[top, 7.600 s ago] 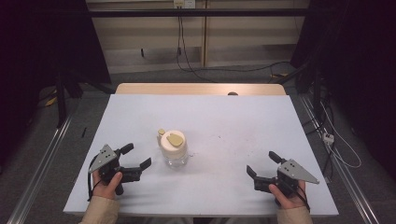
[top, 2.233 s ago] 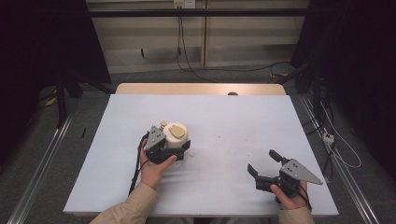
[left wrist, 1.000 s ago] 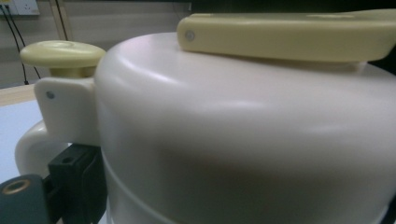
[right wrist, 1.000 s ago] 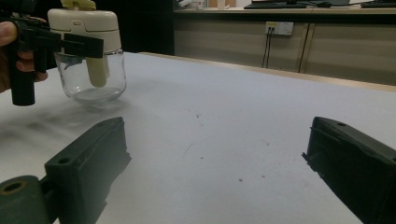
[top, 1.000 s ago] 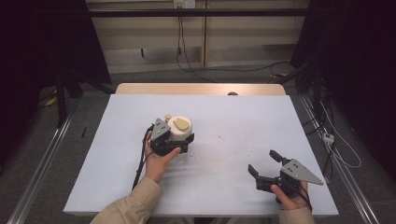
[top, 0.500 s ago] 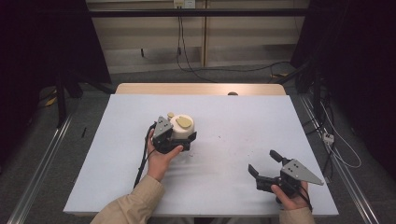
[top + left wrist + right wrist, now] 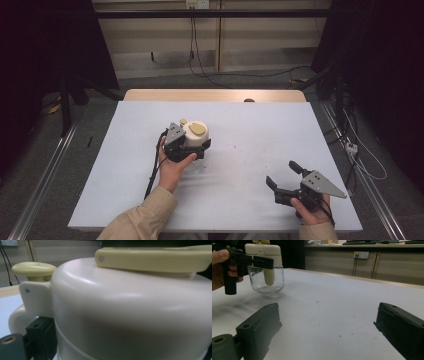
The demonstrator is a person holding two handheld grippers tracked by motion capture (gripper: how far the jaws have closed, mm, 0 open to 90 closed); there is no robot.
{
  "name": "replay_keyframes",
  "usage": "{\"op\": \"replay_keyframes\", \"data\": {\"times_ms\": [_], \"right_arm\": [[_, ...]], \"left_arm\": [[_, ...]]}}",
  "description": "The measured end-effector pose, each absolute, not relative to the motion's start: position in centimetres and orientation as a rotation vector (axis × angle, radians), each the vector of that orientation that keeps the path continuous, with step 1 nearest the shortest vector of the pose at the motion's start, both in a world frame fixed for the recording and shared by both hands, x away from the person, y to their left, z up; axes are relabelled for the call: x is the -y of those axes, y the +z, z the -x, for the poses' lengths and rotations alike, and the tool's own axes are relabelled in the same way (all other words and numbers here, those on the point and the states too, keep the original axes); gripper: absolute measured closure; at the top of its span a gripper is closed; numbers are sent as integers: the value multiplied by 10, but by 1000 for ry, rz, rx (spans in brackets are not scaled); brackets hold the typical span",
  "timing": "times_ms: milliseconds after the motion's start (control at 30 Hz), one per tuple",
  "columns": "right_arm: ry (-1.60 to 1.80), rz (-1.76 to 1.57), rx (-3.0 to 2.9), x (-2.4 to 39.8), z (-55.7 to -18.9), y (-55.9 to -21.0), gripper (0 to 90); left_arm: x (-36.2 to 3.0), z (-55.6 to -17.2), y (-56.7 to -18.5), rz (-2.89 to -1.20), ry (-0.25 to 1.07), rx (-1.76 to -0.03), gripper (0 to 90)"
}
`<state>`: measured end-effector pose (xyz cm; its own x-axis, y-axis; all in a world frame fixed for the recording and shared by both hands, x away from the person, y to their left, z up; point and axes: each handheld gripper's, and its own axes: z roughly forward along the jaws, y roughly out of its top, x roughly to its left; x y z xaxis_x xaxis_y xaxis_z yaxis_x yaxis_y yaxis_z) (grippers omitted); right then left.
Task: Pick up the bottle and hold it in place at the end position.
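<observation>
Cream lid hides left claw

Jar mid-table (right tool nearer)

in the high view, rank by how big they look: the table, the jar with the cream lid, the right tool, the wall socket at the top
1. table
2. right tool
3. jar, partly hidden by the left tool, so close to unsure
4. wall socket

White table, glass jar
</observation>
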<state>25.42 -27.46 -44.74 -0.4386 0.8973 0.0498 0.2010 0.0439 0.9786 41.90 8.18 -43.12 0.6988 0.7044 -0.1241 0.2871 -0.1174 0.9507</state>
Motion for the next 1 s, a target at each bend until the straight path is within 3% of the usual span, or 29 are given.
{"op": "replay_keyframes", "data": {"times_ms": [1000], "right_arm": [[1439, -1116, -1700, 276, -254, -447, 47]], "left_arm": [[-71, -430, -430, -1713, 418, -805, 64]]}}
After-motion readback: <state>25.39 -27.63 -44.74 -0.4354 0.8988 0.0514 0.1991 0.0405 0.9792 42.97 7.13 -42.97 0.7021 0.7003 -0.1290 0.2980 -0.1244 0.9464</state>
